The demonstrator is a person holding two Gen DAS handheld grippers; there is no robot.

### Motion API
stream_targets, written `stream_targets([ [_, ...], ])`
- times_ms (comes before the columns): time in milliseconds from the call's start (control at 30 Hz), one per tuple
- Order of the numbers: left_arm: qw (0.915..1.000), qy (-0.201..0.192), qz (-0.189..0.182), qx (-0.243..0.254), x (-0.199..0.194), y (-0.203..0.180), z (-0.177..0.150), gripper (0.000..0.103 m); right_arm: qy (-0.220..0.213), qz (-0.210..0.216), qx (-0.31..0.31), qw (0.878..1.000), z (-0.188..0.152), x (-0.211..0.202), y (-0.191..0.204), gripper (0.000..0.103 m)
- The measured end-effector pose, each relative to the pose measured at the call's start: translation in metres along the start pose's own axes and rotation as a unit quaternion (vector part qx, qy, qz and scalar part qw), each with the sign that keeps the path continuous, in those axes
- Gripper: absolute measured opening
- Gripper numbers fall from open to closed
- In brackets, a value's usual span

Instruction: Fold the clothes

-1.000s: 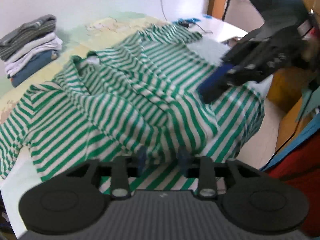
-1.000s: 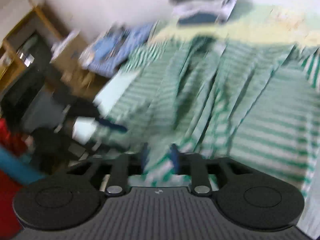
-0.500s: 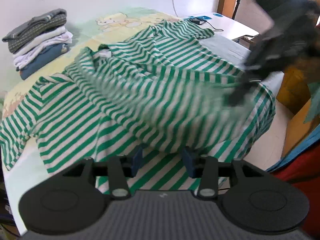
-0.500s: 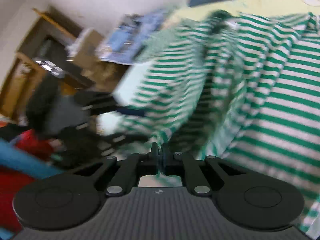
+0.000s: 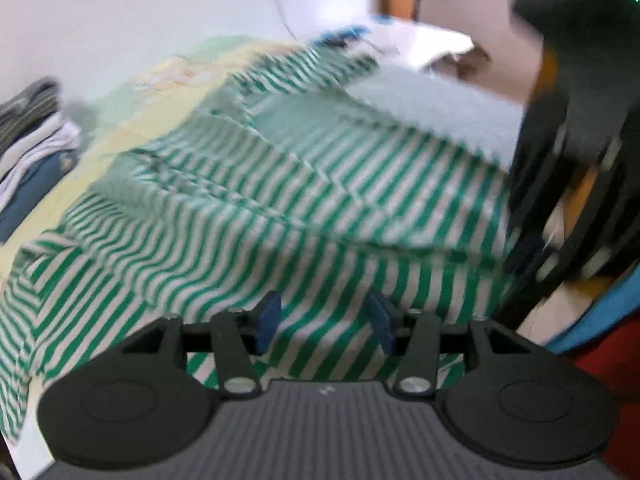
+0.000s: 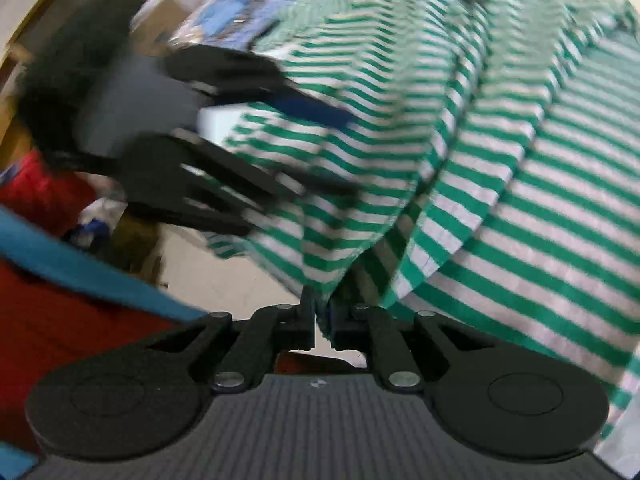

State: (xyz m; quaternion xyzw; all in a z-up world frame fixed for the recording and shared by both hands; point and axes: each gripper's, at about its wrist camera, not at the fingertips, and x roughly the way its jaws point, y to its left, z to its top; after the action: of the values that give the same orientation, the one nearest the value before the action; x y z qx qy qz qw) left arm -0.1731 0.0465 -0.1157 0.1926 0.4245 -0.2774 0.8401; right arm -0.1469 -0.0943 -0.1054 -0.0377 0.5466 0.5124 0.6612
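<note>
Left wrist view shows the green-and-white striped shirt [image 5: 280,208] spread over the bed [image 5: 432,100], rumpled, with one layer lifted and doubled across its middle and a sleeve trailing off to the left edge. My left gripper [image 5: 324,316] has its blue pads standing apart, with the shirt's near hem lying between and just under them; I cannot tell whether either pad touches the cloth. In the right wrist view, my right gripper [image 6: 322,320] has its fingers drawn together on a bunched corner of the shirt [image 6: 460,160], which hangs from them in a taut fan of pleats. Both pictures are smeared by motion.

I judge that I am mid-fold: one corner is held up by my right side while my left sits ready at the hem. The next move, as I read it, calls for the left to pinch the hem so both corners travel together, keeping the cloth tight enough that the stripes lie flat instead of bunching.

Farther off, a stack of folded clothes [image 5: 32,152] sits at the far left of the bed, well apart from the shirt.
</note>
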Motion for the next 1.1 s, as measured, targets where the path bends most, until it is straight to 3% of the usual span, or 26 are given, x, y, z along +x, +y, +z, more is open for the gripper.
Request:
stream_targets([
  [100,0.9999,0.008,-0.011,0.005,0.0,-0.002,-0.011,0.049,0.013,-0.002,-0.031,0.999,0.002,-0.003,0.011,0.011],
  [167,0.9997,0.013,-0.019,-0.003,-0.005,0.002,-0.019,0.049,0.027,-0.008,-0.049,0.998,0.002,-0.004,0.017,0.019],
  [267,0.9995,0.017,-0.024,-0.007,-0.008,0.008,-0.031,0.05,0.033,-0.043,-0.093,0.994,0.011,-0.007,0.023,0.021],
  [333,0.9995,0.012,-0.026,-0.01,-0.009,0.008,-0.033,0.05,-0.022,-0.03,-0.065,0.997,0.028,-0.022,0.013,0.02],
  [367,0.9995,0.011,-0.028,-0.013,-0.008,0.009,-0.033,0.05,-0.063,-0.022,-0.04,0.997,0.04,-0.028,0.005,0.029],
  [400,0.9994,0.01,-0.03,-0.014,-0.008,0.009,-0.032,0.05,-0.112,-0.028,-0.015,0.993,0.052,-0.032,-0.006,0.041],
  [433,0.9994,0.009,-0.032,-0.013,-0.008,0.009,-0.031,0.05,-0.16,-0.035,0.01,0.986,0.064,-0.035,-0.017,0.044],
  [500,0.9993,0.006,-0.035,-0.013,-0.01,0.011,-0.031,0.051,-0.211,-0.075,0.04,0.974,0.093,-0.018,-0.04,0.045],
  [633,0.999,-0.002,-0.038,-0.025,-0.017,0.017,-0.032,0.053,-0.247,-0.124,0.078,0.958,0.145,0.028,-0.075,0.045],
  [767,0.9983,-0.012,-0.042,-0.039,-0.025,0.022,-0.03,0.054,-0.234,-0.104,0.08,0.963,0.165,0.046,-0.091,0.044],
  [833,0.9982,-0.02,-0.045,-0.034,-0.027,0.021,-0.026,0.054,-0.222,-0.107,0.083,0.966,0.171,0.049,-0.096,0.034],
  [867,0.9983,-0.024,-0.045,-0.028,-0.028,0.019,-0.023,0.054,-0.22,-0.109,0.081,0.966,0.173,0.051,-0.096,0.016],
  [900,0.9982,-0.027,-0.046,-0.026,-0.027,0.017,-0.02,0.054,-0.219,-0.11,0.079,0.966,0.174,0.053,-0.095,0.009],
  [1100,0.9969,-0.021,-0.072,-0.023,-0.013,0.004,-0.008,0.054,-0.24,-0.103,0.073,0.963,0.168,0.033,-0.092,0.008],
])
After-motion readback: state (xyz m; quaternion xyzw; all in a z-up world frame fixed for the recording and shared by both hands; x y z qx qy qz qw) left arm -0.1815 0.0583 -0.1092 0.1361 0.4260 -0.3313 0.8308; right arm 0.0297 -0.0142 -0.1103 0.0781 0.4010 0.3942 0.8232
